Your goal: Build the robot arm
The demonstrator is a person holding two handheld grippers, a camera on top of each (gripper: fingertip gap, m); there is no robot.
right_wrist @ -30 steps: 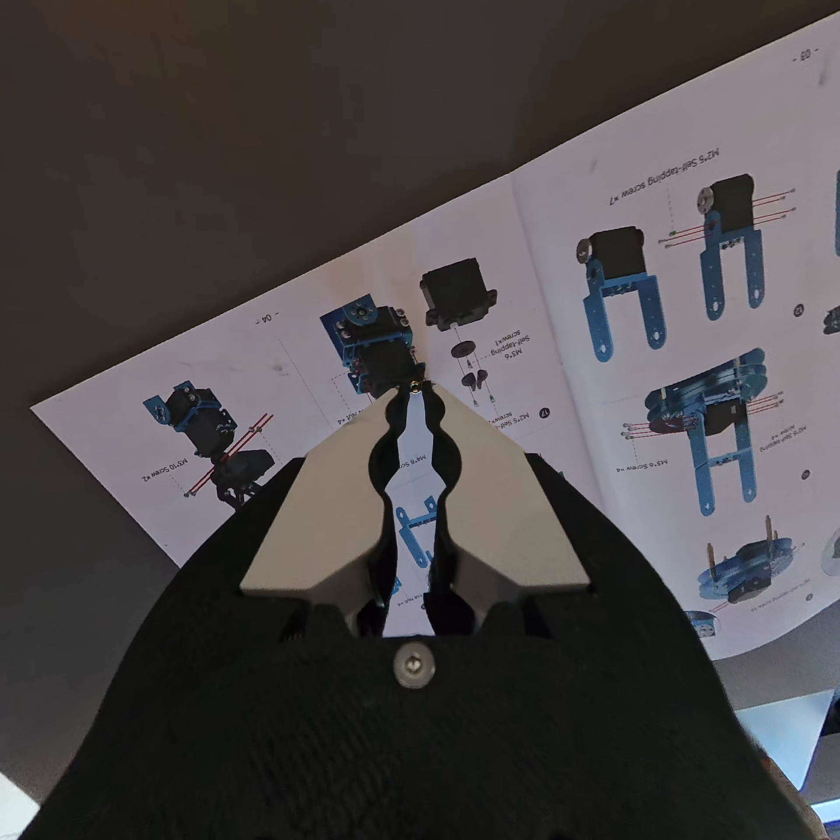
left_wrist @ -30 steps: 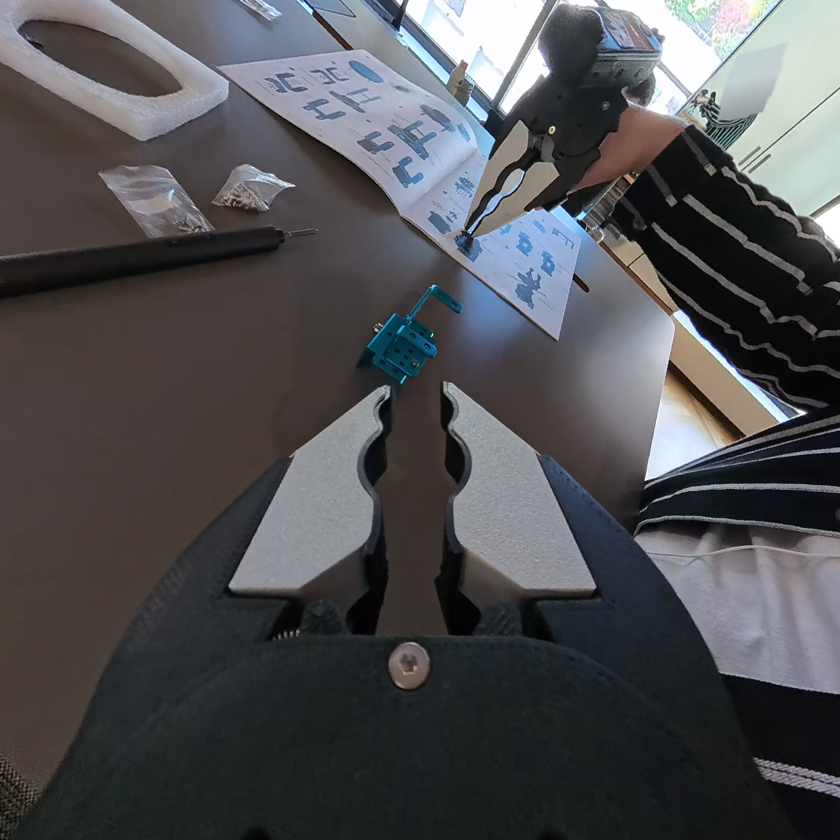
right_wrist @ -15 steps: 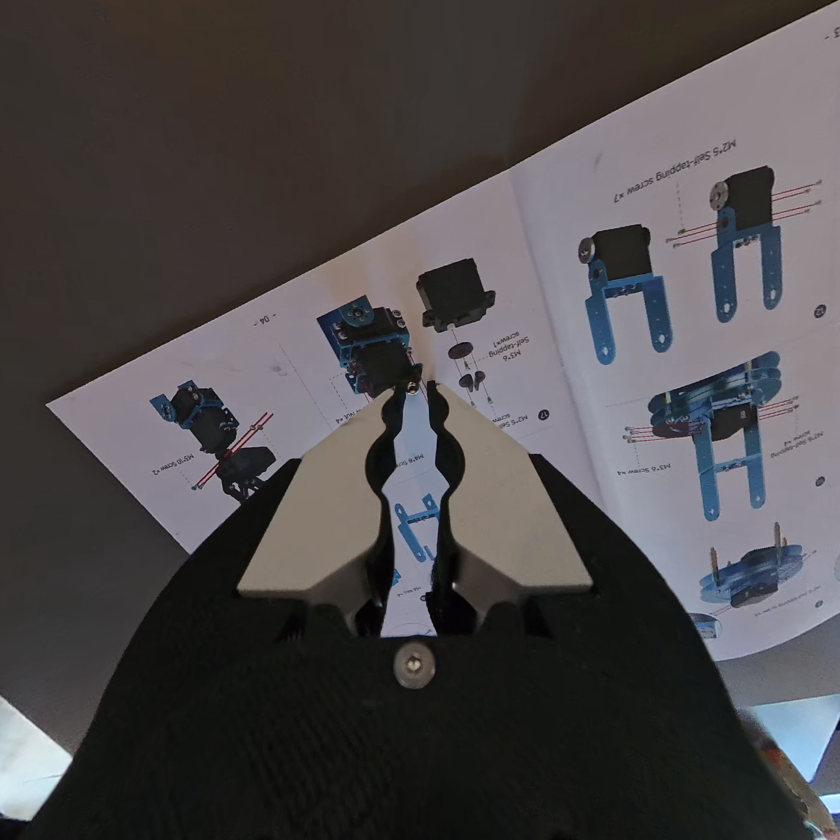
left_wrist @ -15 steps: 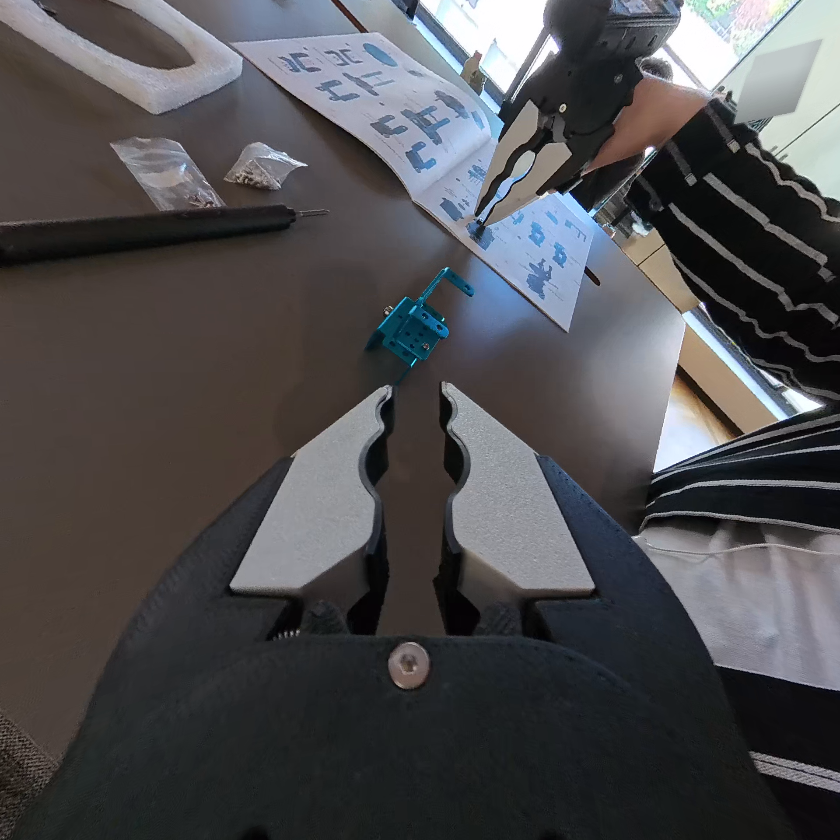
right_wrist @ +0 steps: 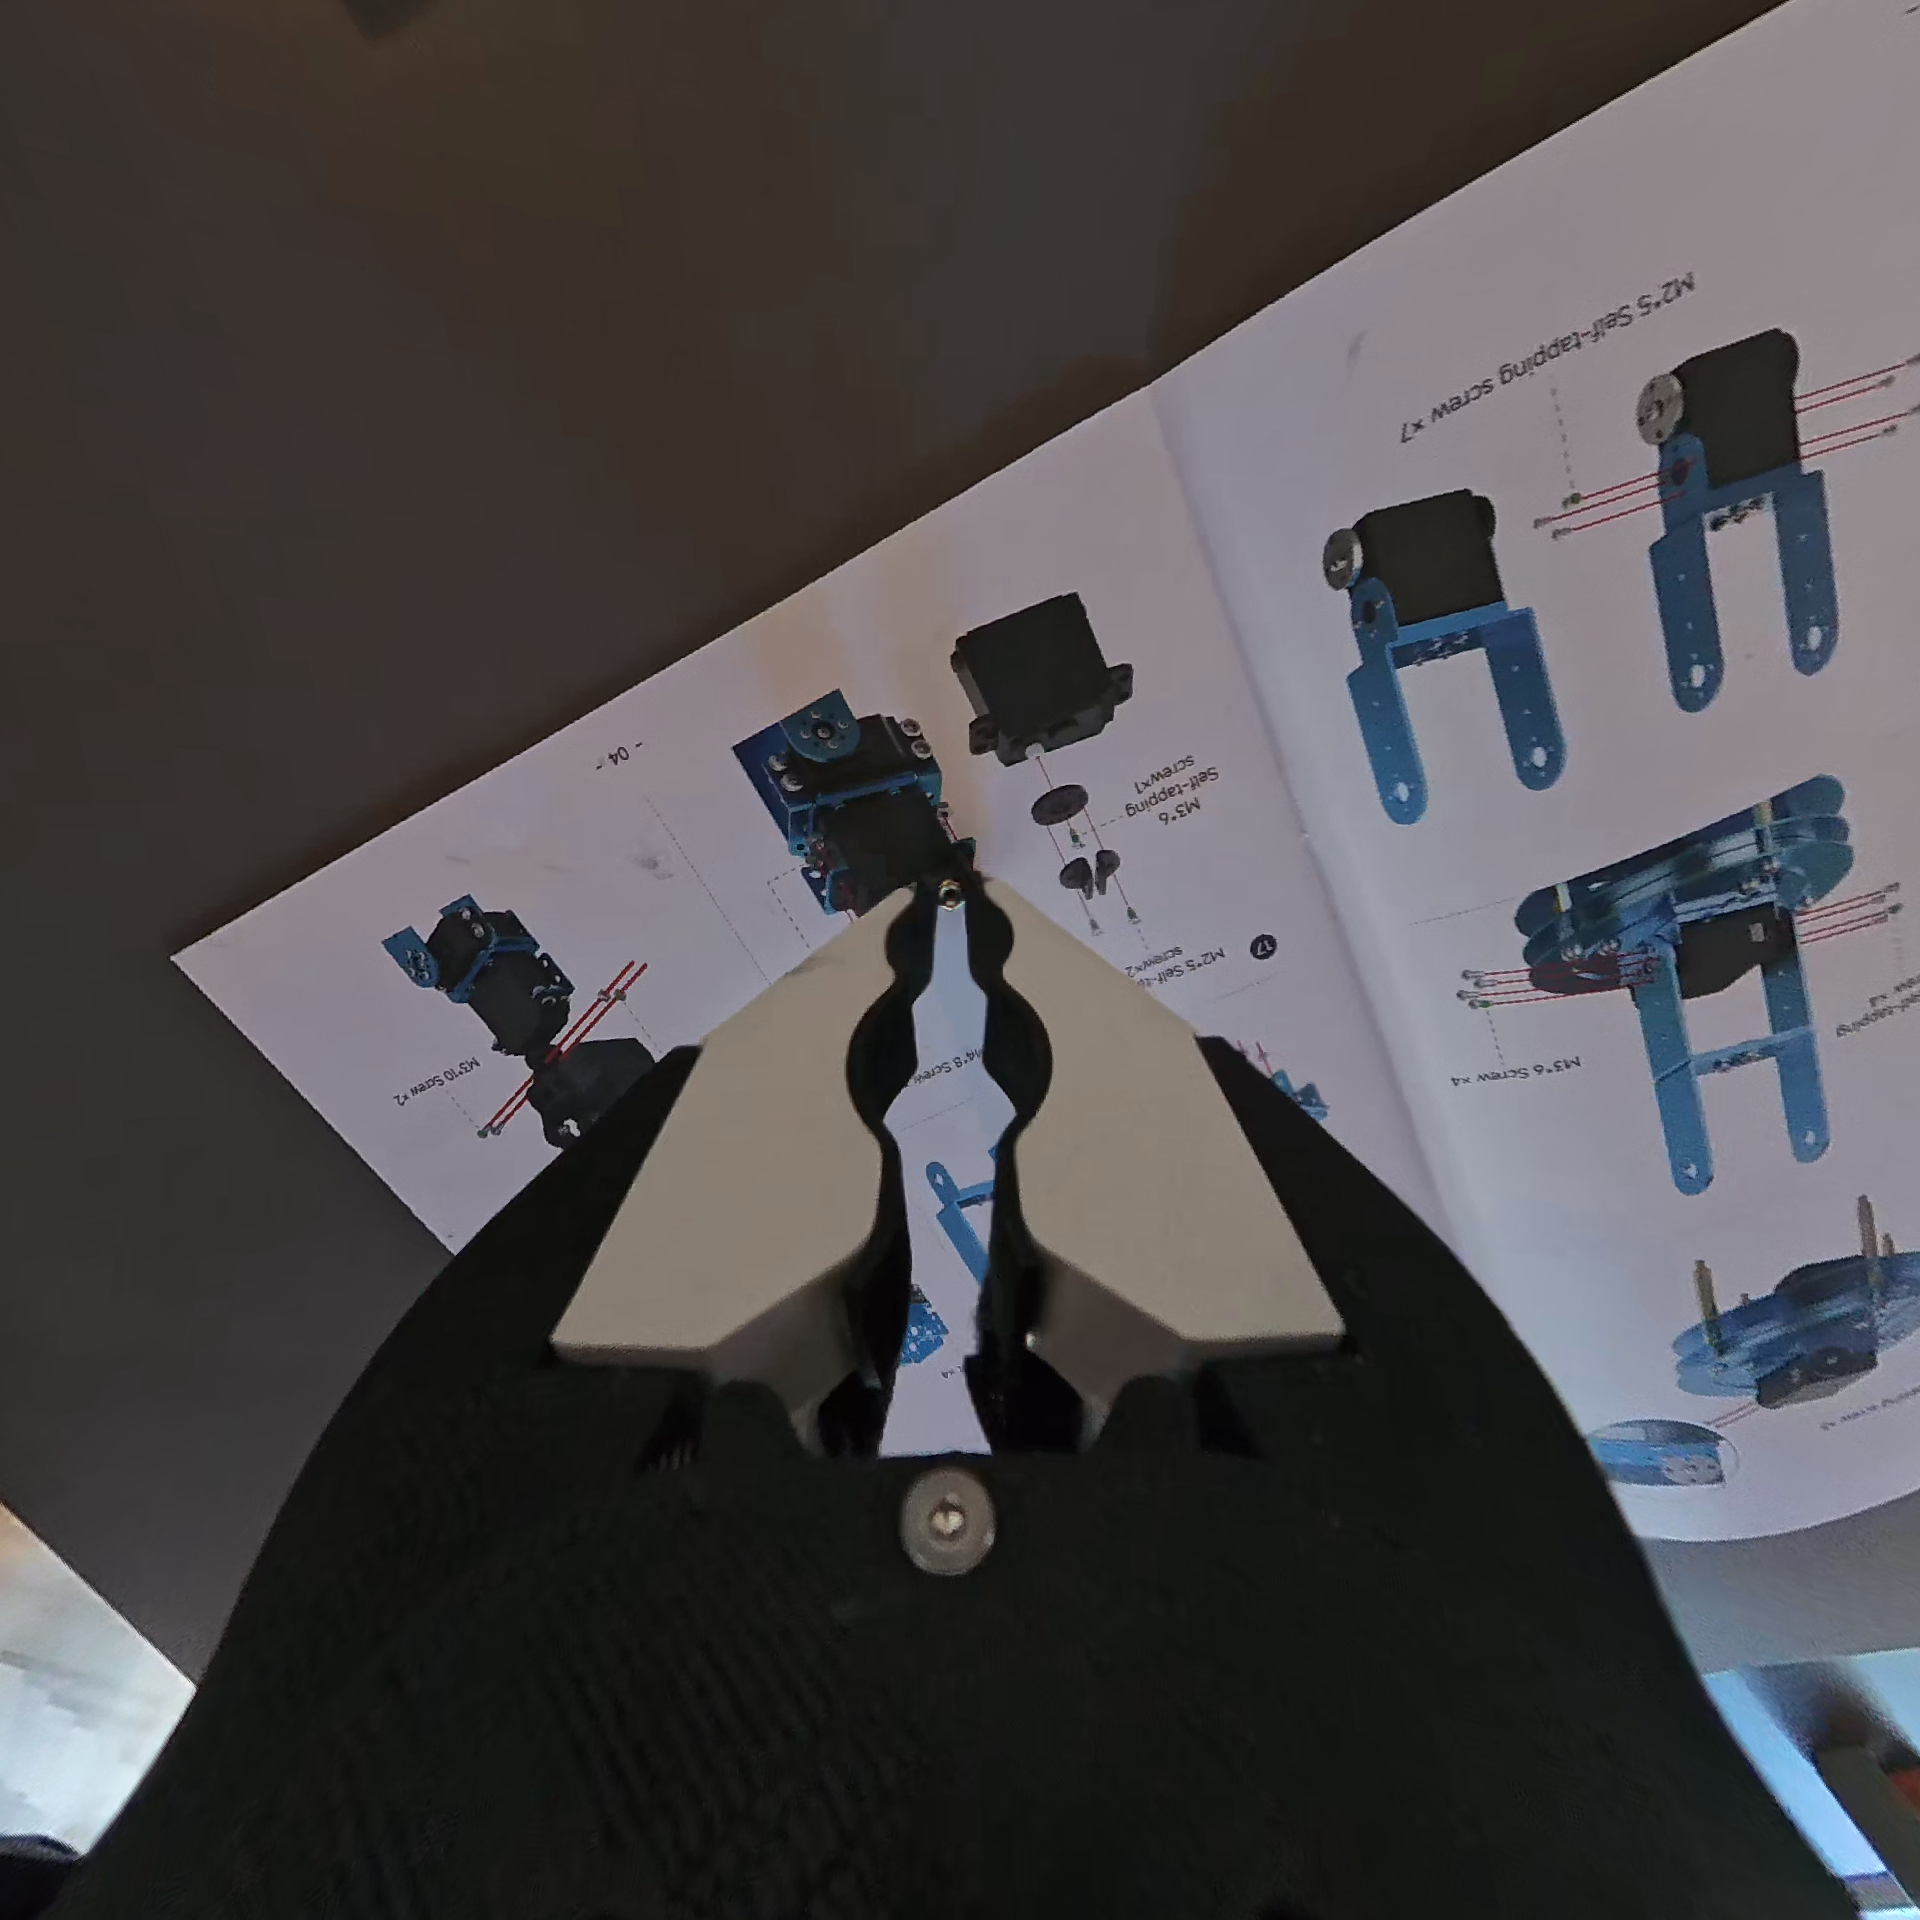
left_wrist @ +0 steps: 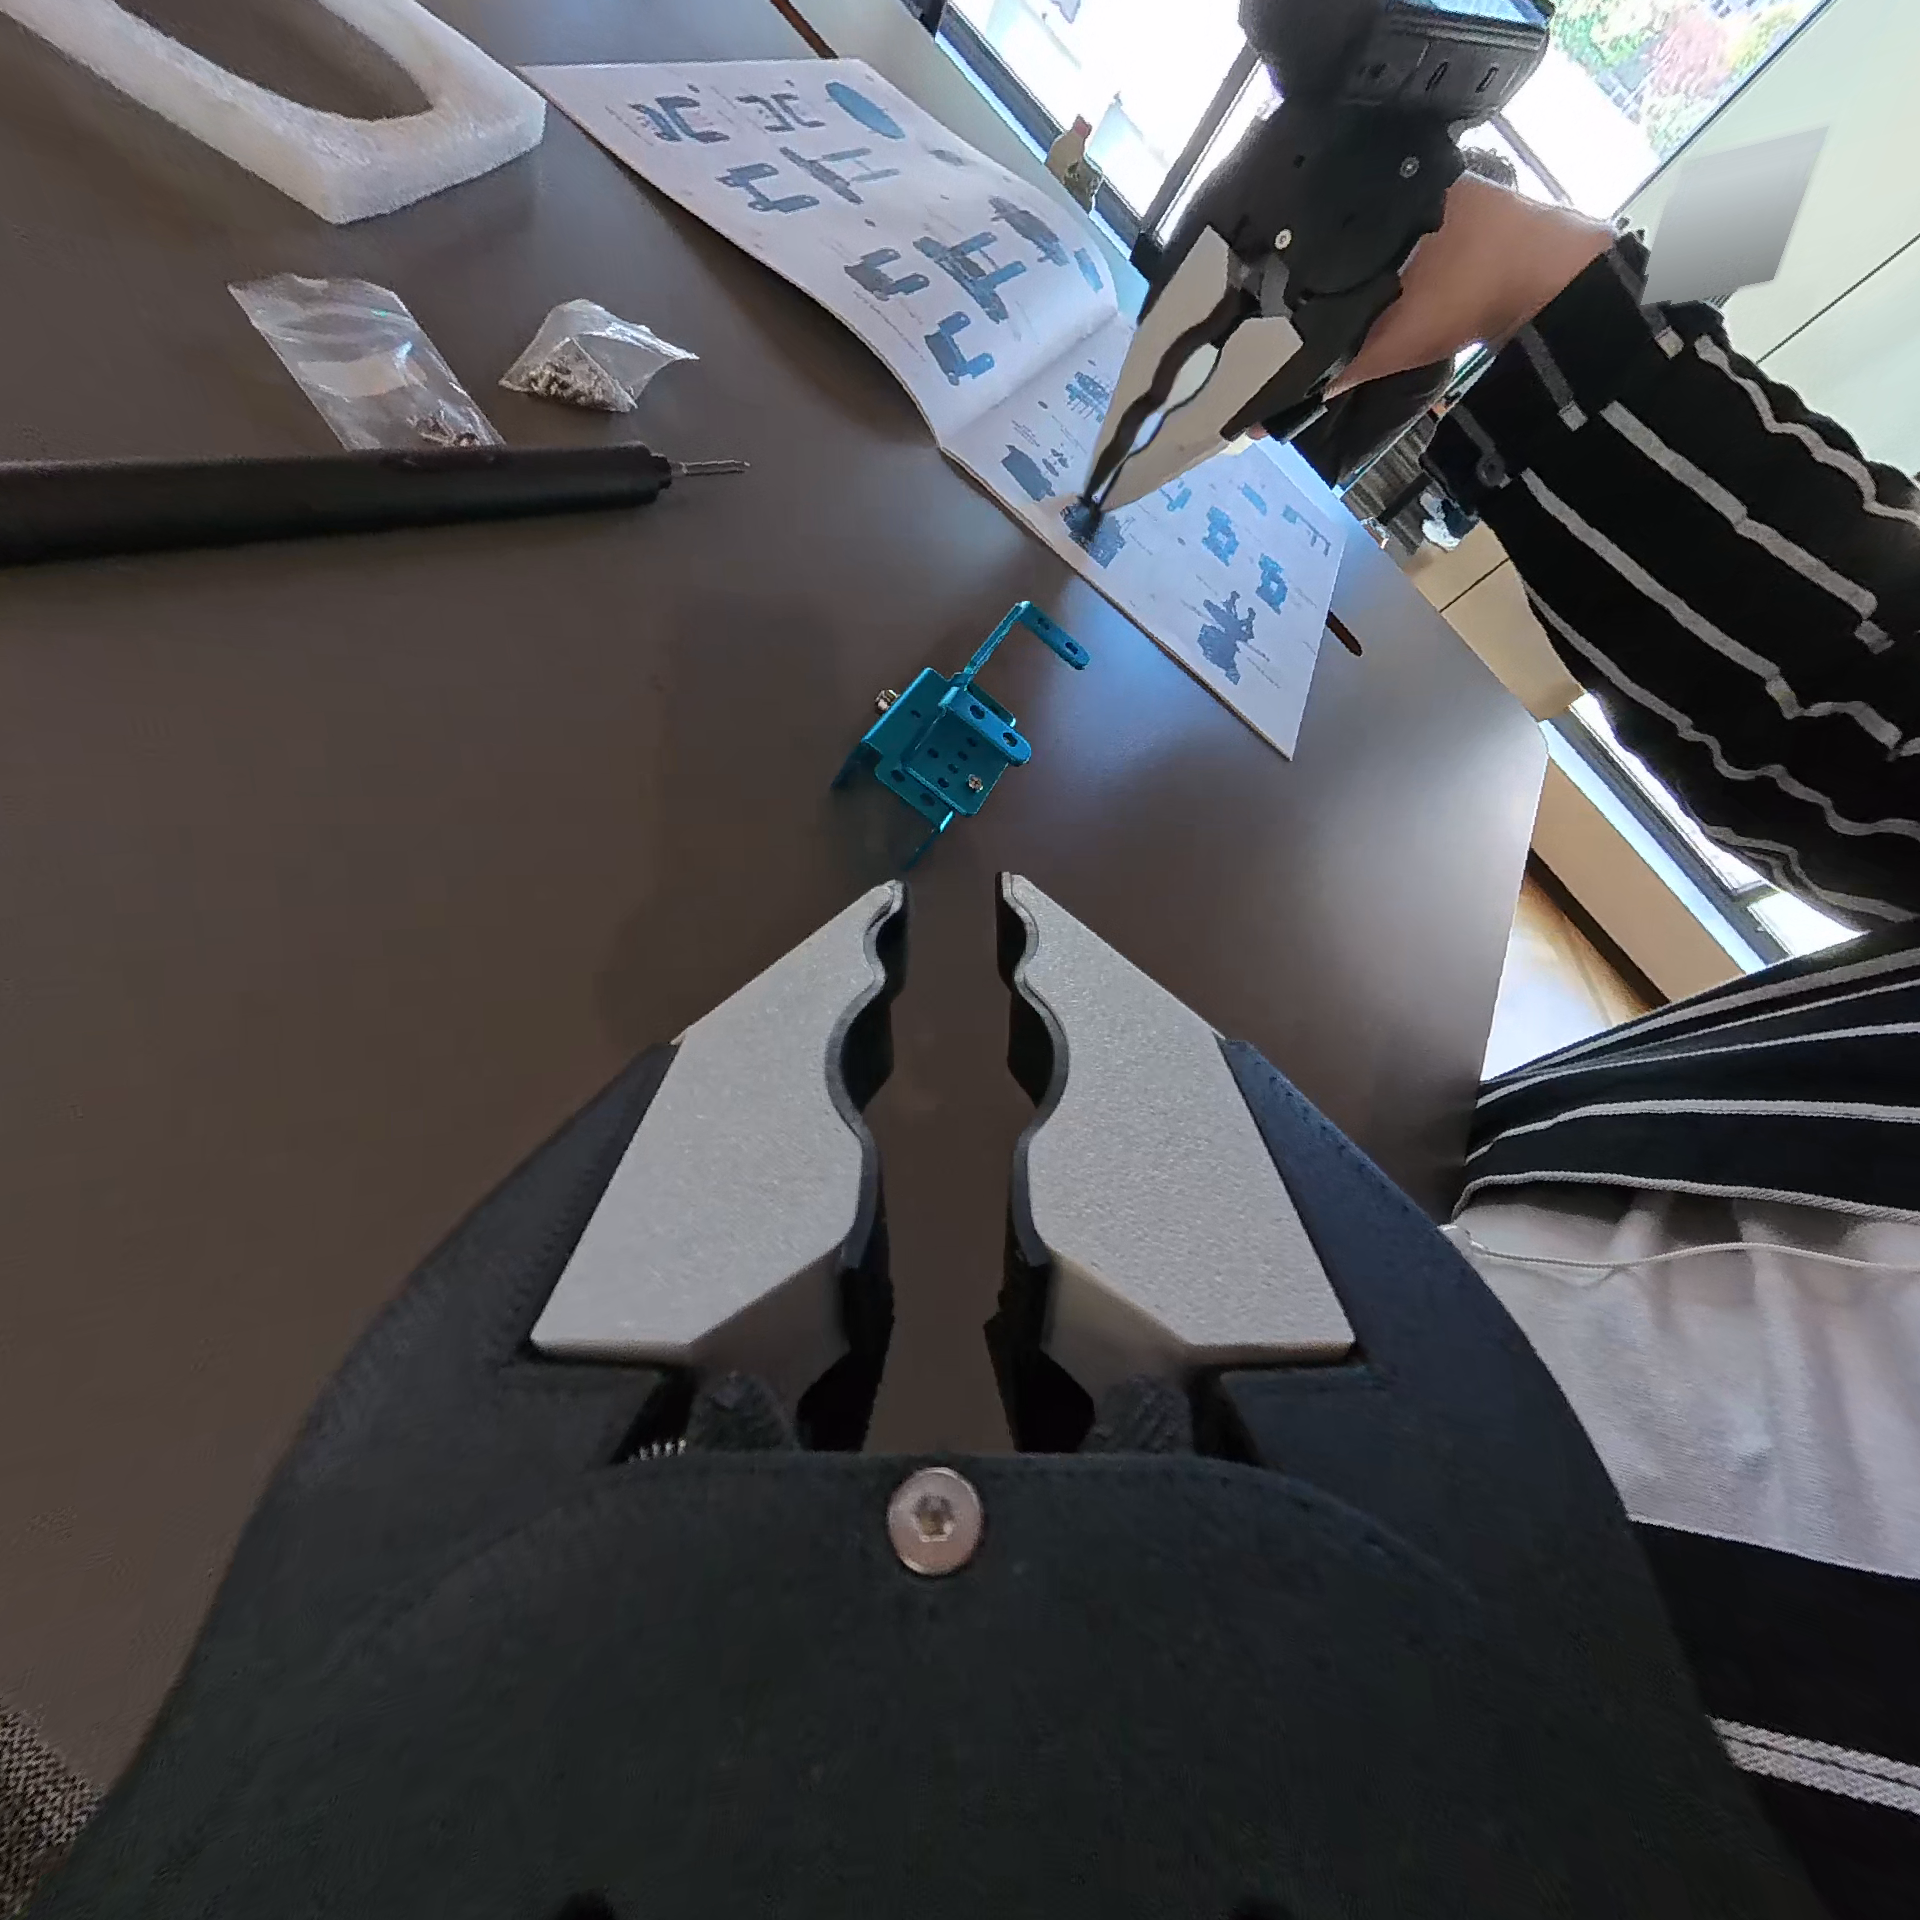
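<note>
My left gripper is slightly spread, empty, just short of the blue bracket on the tabletop; right gripper pinches a tiny screw over the open manual; risk: screw slips from that tip-only grip and rolls off.

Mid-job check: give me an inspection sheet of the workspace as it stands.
Surface: dark table.
Job's things: blue bracket assembly lying just ahead of the left gripper; small metal fastener over the open instruction booklet.
Clutter: black screwdriver, two clear screw bags, white foam frame.
Grippers: left jaws apart, empty; right gripper jaws pinching the fastener.
Cables: nothing seen.
Surroundings: window; person's striped sleeve.
</note>
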